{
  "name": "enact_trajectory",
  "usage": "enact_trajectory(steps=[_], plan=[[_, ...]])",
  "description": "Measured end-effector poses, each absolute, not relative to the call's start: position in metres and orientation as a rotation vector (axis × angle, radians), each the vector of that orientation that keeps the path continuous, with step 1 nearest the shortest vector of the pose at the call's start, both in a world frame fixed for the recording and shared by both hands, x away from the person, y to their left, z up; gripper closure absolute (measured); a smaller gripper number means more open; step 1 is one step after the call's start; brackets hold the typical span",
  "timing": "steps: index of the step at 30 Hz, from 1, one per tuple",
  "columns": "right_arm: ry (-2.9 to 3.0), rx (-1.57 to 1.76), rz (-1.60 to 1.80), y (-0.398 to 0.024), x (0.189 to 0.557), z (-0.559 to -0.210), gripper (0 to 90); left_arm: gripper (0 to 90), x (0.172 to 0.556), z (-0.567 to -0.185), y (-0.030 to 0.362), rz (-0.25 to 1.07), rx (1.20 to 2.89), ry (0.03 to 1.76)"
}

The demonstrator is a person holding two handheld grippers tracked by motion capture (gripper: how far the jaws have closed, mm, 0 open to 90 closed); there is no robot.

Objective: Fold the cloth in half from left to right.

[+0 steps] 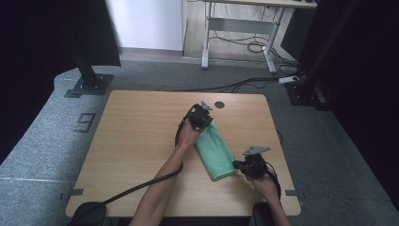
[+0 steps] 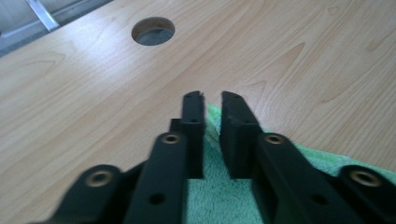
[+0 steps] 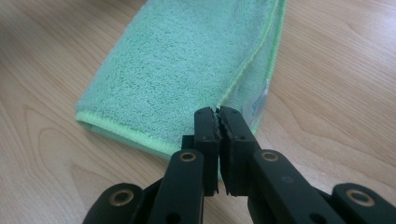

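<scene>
step: folded green towel (image 1: 215, 151) laid flat, fold finishing
left gripper (image 2: 212, 100): far end, jaws narrowly apart, gripping nothing
right gripper (image 3: 219, 114): near corner, pinching towel edge
next: likely release the near corner, lift clear

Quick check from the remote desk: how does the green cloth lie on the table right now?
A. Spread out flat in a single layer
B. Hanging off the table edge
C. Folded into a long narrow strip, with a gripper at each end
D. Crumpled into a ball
C: the green cloth lies as a folded strip, with the left gripper at its far end and the right gripper at its near end.
</scene>
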State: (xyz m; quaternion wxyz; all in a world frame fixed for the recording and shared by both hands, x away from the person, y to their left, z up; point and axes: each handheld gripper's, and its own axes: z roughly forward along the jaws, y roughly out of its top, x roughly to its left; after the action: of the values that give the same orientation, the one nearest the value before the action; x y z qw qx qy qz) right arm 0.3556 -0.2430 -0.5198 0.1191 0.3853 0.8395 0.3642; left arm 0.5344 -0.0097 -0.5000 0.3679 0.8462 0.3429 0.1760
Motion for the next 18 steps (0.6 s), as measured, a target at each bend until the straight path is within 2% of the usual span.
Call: enact_trajectory(steps=[5,7,12,18], plan=[[2.447,1.140,1.067,-0.246,0.355,-0.521,85.2,57.9,0.533,-0.497,-0.009,0.478,2.171,0.878],[2.445,1.143,1.068,-0.246,0.355,-0.521,85.2,55.9,0.533,-0.495,-0.007,0.484,2.166,0.877],[2.437,1.152,1.071,-0.248,0.354,-0.521,85.0,41.2,0.527,-0.490,0.001,0.459,2.135,0.884],[2.427,1.154,1.075,-0.249,0.354,-0.520,84.6,33.1,0.519,-0.497,0.007,0.427,2.132,0.879]])
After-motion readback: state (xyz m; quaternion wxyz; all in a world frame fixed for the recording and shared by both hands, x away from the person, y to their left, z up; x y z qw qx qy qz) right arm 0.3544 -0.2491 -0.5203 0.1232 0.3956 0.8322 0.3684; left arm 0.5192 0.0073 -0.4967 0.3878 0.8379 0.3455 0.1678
